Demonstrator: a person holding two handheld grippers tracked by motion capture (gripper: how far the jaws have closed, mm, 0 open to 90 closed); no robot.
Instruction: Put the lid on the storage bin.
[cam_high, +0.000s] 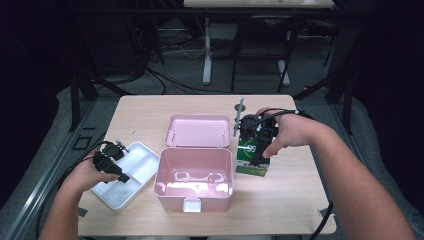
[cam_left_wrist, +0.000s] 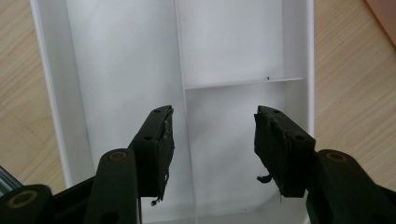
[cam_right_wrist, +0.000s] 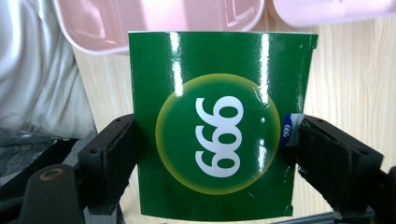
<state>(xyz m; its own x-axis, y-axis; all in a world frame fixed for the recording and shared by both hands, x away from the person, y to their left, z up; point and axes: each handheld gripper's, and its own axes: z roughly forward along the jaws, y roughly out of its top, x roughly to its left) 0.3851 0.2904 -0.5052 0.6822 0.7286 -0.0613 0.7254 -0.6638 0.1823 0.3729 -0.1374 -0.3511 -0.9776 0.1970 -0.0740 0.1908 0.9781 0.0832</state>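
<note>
Tabletop: light wood grain, rectangular. Pink box sits near the front edge at centre, open, interior glossy. Its lid lies flat just behind it, touching or nearly touching the back rim. Beyond the far edge: grey floor with dark cables trailing across it. A second table's white leg stands on that floor, dark chair frame beside it. Surroundings to left and right are dark, detail unreadable.
</note>
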